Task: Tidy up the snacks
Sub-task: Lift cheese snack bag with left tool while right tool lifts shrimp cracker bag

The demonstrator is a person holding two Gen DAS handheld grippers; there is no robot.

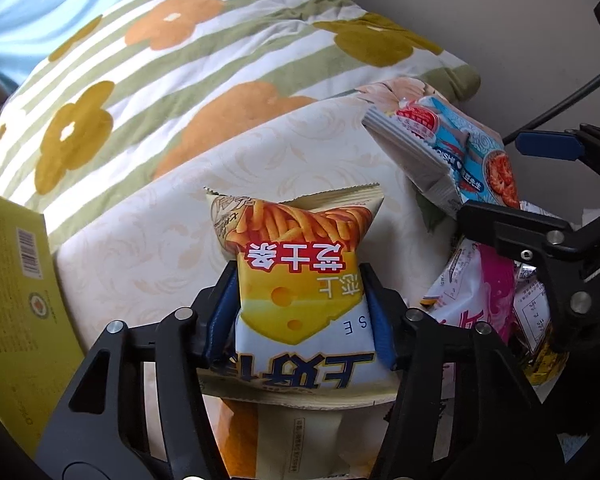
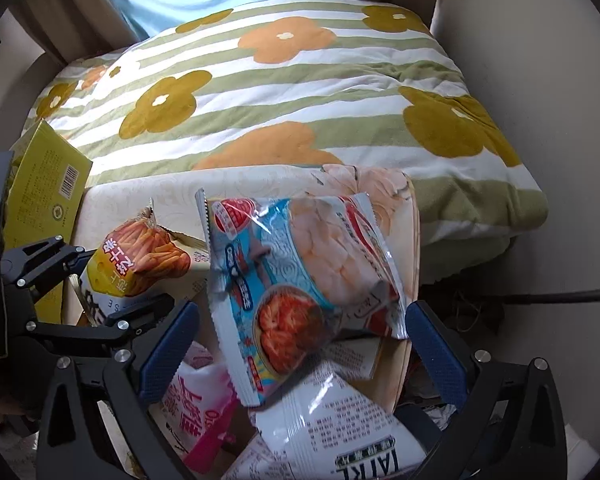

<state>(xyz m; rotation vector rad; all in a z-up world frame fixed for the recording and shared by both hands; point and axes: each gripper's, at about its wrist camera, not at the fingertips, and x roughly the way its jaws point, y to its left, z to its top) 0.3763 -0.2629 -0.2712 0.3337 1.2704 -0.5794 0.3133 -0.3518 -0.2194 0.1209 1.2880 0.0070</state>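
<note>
Two black tongs with blue pads are here. The left gripper squeezes one puffy yellow cheese-stick bag from both sides. The bag is shiny and fat like a small pillow. It shows orange sticks, a block of yellow cheese with holes, and the letters "SE". It hangs above a cream cloth with a faint swirl pattern.

The right gripper has its two pads wide apart. One blue shrimp-chip bag sits tilted between them, and I cannot tell if a pad touches it. Under it lie one pink and white bag and one white bag printed with small words. One yellow-green cardboard box with a barcode stands at the left. Behind lies one soft striped blanket with orange and mustard flowers.
</note>
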